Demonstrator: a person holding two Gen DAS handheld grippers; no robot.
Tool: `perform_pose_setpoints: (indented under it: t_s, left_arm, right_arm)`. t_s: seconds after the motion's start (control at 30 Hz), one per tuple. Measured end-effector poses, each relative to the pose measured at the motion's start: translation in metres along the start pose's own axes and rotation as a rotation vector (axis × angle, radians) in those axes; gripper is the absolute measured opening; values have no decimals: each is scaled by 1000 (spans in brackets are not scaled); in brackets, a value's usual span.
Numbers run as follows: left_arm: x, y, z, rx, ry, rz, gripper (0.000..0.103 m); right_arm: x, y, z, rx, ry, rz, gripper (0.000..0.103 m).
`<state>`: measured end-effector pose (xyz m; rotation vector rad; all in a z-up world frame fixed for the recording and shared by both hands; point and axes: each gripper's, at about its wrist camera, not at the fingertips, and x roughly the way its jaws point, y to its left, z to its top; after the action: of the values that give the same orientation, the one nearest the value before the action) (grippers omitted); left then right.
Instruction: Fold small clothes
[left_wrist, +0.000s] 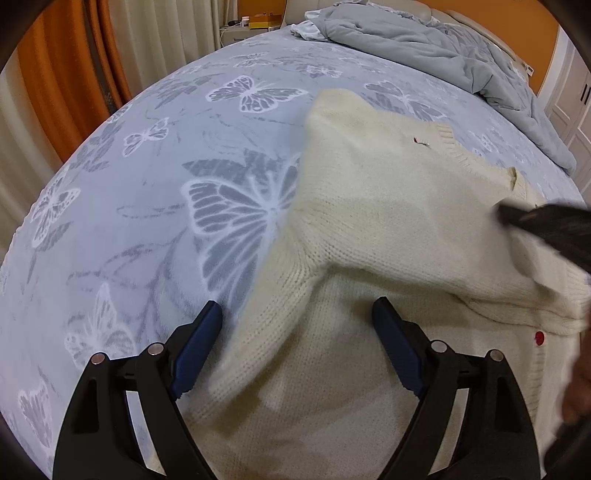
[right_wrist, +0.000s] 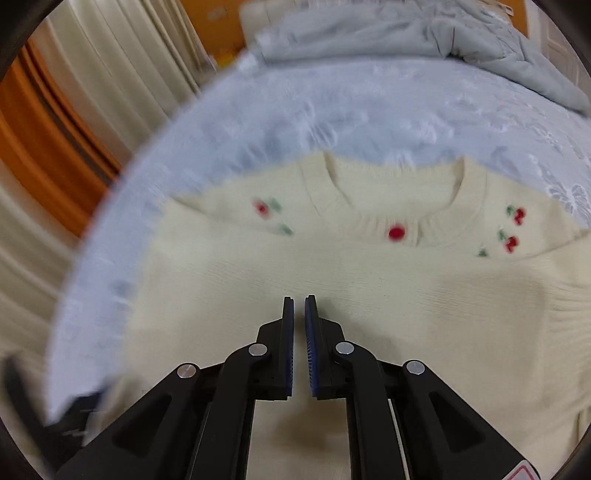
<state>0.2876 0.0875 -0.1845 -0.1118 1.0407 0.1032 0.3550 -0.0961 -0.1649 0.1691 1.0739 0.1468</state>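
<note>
Grey duvet (left_wrist: 436, 48) bunched beyond cream cardigan (left_wrist: 369, 229), well apart.

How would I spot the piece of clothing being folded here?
Look at the big bed with its blue butterfly cover. A crumpled grey quilt is heaped at its far end; nearer lies the cardigan. It alone is cream knit, with red buttons and small embroidered cherries by the neckline.

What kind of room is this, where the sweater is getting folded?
Most likely a bedroom. The cream sweater lies on a bed with a blue butterfly-print bedspread, a rumpled grey quilt is heaped at the far end, and orange and cream curtains hang beside it.
</note>
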Motion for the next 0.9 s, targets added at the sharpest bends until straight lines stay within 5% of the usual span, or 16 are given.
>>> perform_pose_setpoints:
  t_s: [0.17, 0.27, 0.43, 0.47, 0.5, 0.57, 0.73, 0.83, 0.9]
  left_arm:
    - [1, 3, 2, -4, 7, -18, 84]
    - [-1, 6, 4, -25, 19, -38, 84]
    - [-27, 25, -13, -76, 49, -138, 85]
    - [-34, 32, -21, -81, 60, -148, 85]
    - [-41, 39, -31, -93, 70, -145, 86]
    - [-59, 57, -58, -148, 102, -134, 86]
    - [-93, 88, -130, -199, 230, -192, 86]
    - [-109, 94, -157, -238, 249, -236, 86]
    - [-116, 91, -170, -233, 248, -238, 86]
  right_arm:
    - [-49, -43, -12, 145, -131, 52, 0]
    - [-89, -90, -44, 202, -173, -40, 0]
    - [-166, -189, -151, 391, -107, -208, 17]
    - [-186, -200, -181, 416, -82, -235, 29]
    - [-198, -205, -200, 427, -65, -244, 47]
    - [-222, -207, -244, 438, -28, -252, 57]
    - [-229, -190, -301, 514, 74, -48, 65]
    - [-215, -173, -314, 488, 100, -67, 65]
    - [-203, -165, -321, 502, 128, -3, 65]
